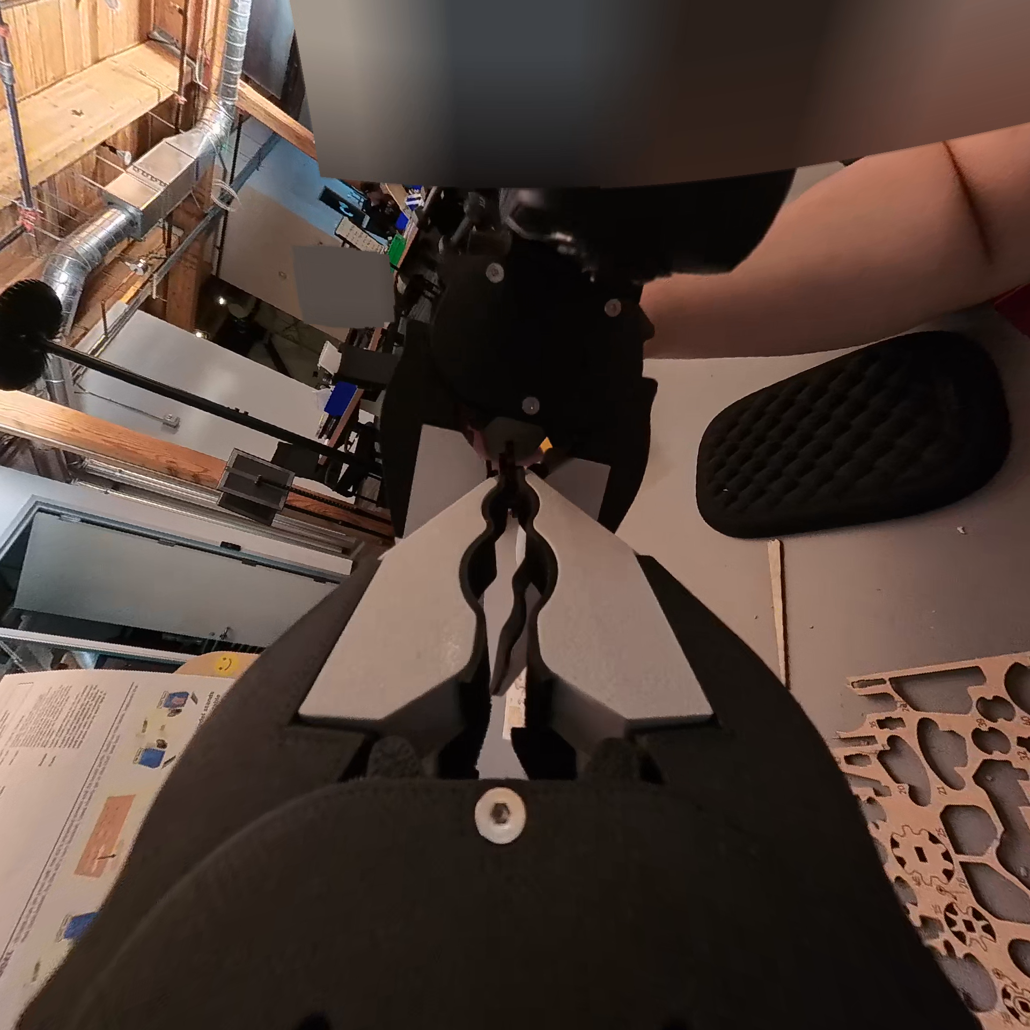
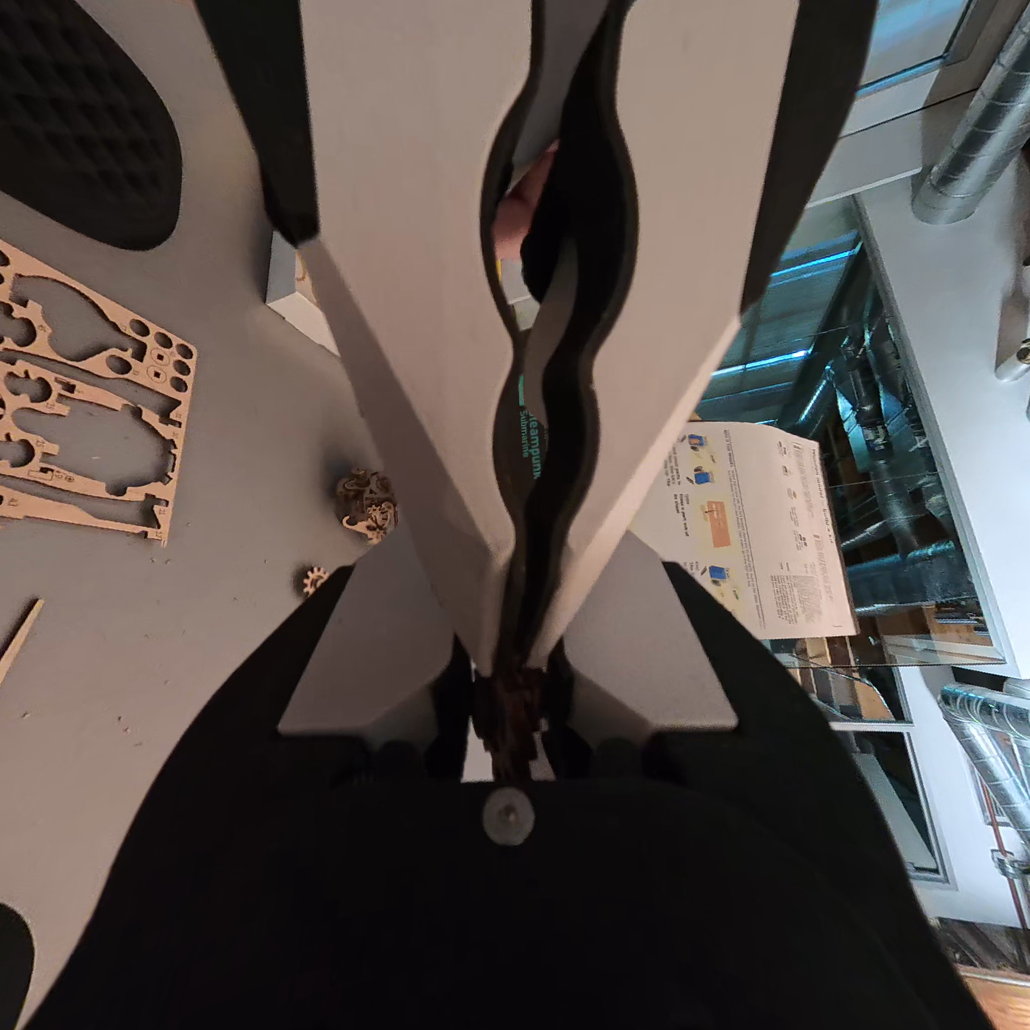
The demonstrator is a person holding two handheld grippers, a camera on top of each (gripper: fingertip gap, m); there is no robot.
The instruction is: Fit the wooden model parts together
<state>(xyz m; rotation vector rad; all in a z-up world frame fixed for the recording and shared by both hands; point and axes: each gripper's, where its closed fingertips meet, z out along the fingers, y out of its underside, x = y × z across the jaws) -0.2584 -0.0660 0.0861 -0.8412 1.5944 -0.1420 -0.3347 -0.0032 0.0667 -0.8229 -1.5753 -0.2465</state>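
My left gripper point(image 1: 510, 487) is shut on a small dark wooden part point(image 1: 508, 464) at its fingertips. It points straight at the right gripper's black body point(image 1: 529, 334), very close. In the right wrist view the left gripper point(image 2: 513, 660) reaches in from the top over the right gripper's grey fingers point(image 2: 362, 641), whose tips are hidden. The dark toothed wooden part point(image 2: 510, 719) sits between those fingers near their base. They stand wider apart than the left ones. I cannot tell whether they press on the part.
On the grey table point(image 1: 892, 602) lie a cut-out wooden sheet point(image 2: 83, 418), a small assembled wooden model point(image 2: 368, 504), a loose gear point(image 2: 313, 579), a thin stick point(image 2: 19, 635), a black pad point(image 1: 853, 435) and an instruction sheet point(image 2: 769, 529). A person's arm point(image 1: 836, 251) is at the right. Left tips to right tips: about 9 centimeters.
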